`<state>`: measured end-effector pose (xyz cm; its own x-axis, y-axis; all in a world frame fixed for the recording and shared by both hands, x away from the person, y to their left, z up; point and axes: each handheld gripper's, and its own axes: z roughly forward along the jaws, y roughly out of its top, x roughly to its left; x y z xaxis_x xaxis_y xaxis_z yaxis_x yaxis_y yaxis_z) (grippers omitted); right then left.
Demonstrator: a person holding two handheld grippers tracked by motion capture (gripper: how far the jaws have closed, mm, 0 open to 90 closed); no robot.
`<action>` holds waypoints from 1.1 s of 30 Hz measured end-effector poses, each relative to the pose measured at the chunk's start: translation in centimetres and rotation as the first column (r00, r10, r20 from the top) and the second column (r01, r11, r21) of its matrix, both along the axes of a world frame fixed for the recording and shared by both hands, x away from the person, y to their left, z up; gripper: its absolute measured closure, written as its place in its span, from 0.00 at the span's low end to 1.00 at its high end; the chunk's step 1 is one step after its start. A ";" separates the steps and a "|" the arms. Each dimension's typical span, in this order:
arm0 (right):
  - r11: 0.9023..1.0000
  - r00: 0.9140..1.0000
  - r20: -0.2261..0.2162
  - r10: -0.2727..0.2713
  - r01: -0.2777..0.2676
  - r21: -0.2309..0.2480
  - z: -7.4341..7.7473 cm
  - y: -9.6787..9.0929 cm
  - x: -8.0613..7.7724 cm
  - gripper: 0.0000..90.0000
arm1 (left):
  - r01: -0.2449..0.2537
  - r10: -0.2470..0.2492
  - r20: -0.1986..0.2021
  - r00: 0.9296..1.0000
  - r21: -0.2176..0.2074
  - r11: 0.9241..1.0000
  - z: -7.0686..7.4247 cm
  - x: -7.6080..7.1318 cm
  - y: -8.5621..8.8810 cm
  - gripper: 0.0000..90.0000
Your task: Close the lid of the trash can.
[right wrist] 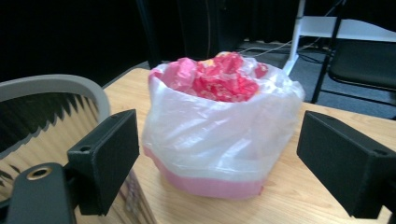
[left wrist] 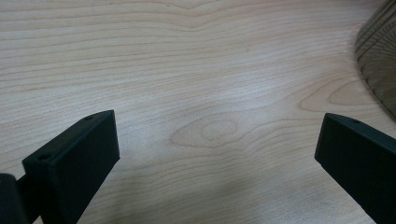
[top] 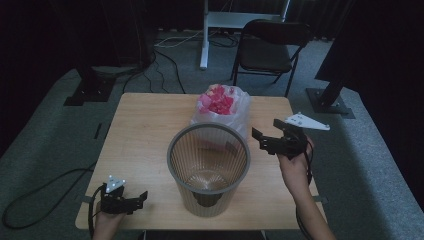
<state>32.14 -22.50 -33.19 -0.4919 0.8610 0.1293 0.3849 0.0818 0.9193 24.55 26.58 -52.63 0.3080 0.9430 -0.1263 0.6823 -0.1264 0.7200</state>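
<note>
Roughly centre-back on the table (top: 140,125) sits the bag (right wrist: 219,135), thin clear plastic with a pink band at its base, stuffed with crumpled pink and red paper (right wrist: 219,77) that mounds above its open mouth. It stands just behind the bin (top: 208,167); from the high view I cannot tell whether the two touch.

My right tongs (top: 274,136) hang just beside the bag on its right, jaws wide apart, nothing between them. In the right gripper view the bag is framed squarely between the jaws, the bin's grey rim (right wrist: 60,86) at the edge.

My left tongs (top: 134,201) lie low at the near left corner of the table, jaws apart, holding nothing, the bin's ribbed wall (left wrist: 378,56) off to one side.

Risks, as I judge them:
- Film is slack and slippery. A pinch on the side wall may gather only plastic, and the bag could sag or slide out on the lift.
- Mouth is open and overfull. Any tilt may spill paper over the table.
- A hard squeeze on the body could push the wad up and out.
- The bin looks light and stands close. Swinging the bag across could clip the rim and tip it, and my left tongs are not steadying it.
</note>
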 end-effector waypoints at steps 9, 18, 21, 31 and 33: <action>0.998 0.998 0.000 -0.063 0.063 0.013 -1.3 -2.4 -1.2 0.14 | 0.001 -0.001 -0.001 1.000 0.006 1.000 -0.1 0.0 -0.1 0.00; 0.995 0.995 0.000 -0.099 0.099 0.018 -2.9 -3.7 -2.1 0.14 | 0.003 -0.003 -0.008 1.000 0.008 1.000 -0.1 0.0 -0.1 0.00; 0.993 0.993 0.007 -0.115 0.115 0.020 -3.4 -4.1 -2.4 0.14 | 0.003 -0.003 -0.007 1.000 0.007 1.000 -0.1 0.0 -0.1 0.00; 0.987 0.987 -0.020 -0.159 0.159 0.019 -5.8 -5.6 -3.2 0.14 | 0.004 -0.004 -0.009 1.000 0.003 1.000 -0.1 0.0 0.0 0.00; 0.985 0.985 -0.029 -0.168 0.169 0.019 -6.4 -6.0 -3.3 0.14 | 0.004 -0.004 -0.007 1.000 0.003 1.000 -0.1 0.0 0.0 0.00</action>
